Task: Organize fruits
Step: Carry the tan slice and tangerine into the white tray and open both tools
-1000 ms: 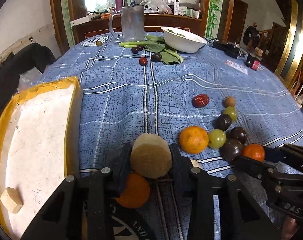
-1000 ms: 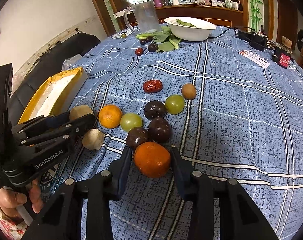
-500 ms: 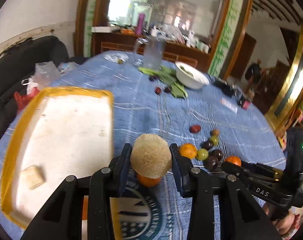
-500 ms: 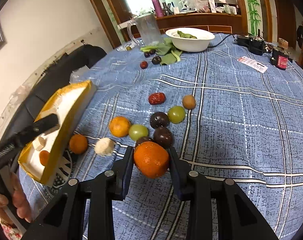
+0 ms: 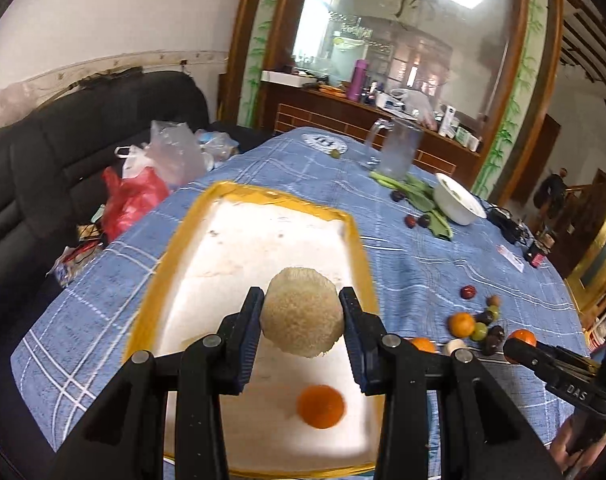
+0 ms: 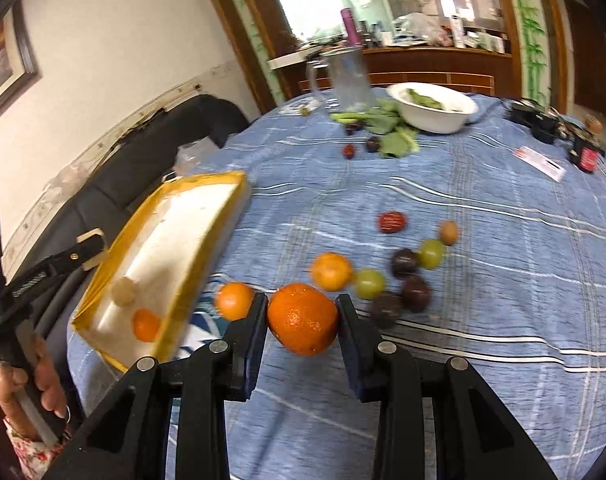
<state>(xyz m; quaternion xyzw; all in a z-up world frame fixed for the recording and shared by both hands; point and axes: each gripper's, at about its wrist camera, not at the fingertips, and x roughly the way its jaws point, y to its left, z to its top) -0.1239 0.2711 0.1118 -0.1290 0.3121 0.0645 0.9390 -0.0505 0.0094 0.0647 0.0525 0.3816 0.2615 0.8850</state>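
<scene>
My left gripper (image 5: 301, 320) is shut on a pale beige round fruit (image 5: 301, 312) and holds it above the yellow-rimmed white tray (image 5: 243, 240). An orange (image 5: 321, 406) lies in the tray below. My right gripper (image 6: 303, 320) is shut on an orange (image 6: 303, 318) and holds it above the blue tablecloth (image 6: 483, 360), right of the tray (image 6: 223, 184). Several loose fruits lie on the cloth: oranges (image 6: 331, 271), green grapes (image 6: 369, 283) and dark plums (image 6: 415, 293). The left gripper also shows in the right wrist view (image 6: 91, 248).
A white bowl (image 6: 435, 114) with greens, a glass jug (image 6: 349, 80) and leafy stalks stand at the far side. Black devices (image 6: 539, 120) and a card (image 6: 541, 164) lie at the right. A black sofa (image 5: 43, 184) with plastic bags (image 5: 155, 172) is left of the table.
My left gripper has lifted the pale fruit off the cloth and carried it left over the tray. My right gripper has lifted its orange and moved it left toward the tray.
</scene>
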